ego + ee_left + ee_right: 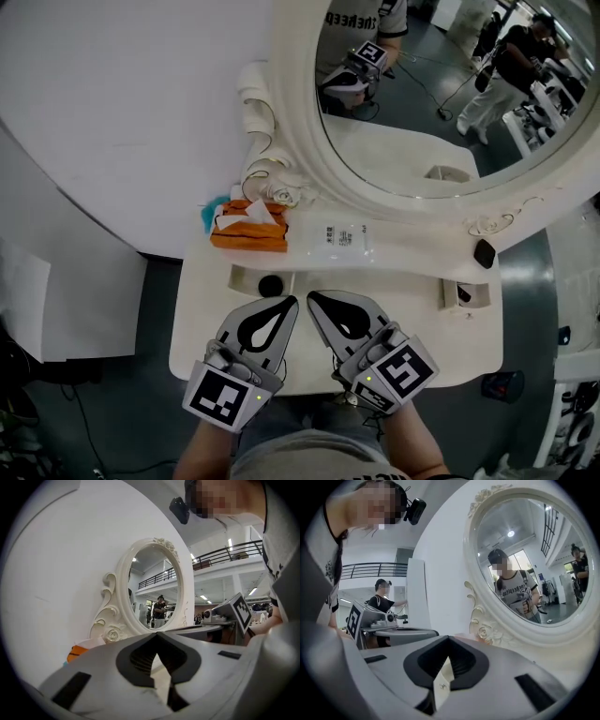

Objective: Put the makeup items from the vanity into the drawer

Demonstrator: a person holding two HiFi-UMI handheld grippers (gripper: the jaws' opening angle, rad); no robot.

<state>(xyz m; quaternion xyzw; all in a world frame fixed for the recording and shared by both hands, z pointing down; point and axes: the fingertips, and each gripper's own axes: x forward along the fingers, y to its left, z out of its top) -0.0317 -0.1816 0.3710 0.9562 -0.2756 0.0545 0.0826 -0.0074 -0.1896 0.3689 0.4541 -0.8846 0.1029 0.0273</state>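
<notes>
On the white vanity (pixel 412 347), a round black makeup item (pixel 271 285) lies in a shallow recess (pixel 246 277) just beyond my grippers. A flat white packet (pixel 340 238) rests on the shelf under the oval mirror (pixel 441 84). At the right, a small black item (pixel 484 253) sits by the mirror frame. My left gripper (pixel 292 302) and right gripper (pixel 313 297) hover side by side over the front of the tabletop, tips almost touching each other. Both are shut with nothing in them, as the left gripper (pixel 157 634) and right gripper (pixel 449 638) views also show.
An orange tissue pack (pixel 248 228) with a teal object behind it sits at the shelf's left end, beside the carved mirror frame (pixel 272 178). A small open compartment (pixel 466 294) is at the right. A white wall panel (pixel 112 112) stands left; grey floor surrounds the vanity.
</notes>
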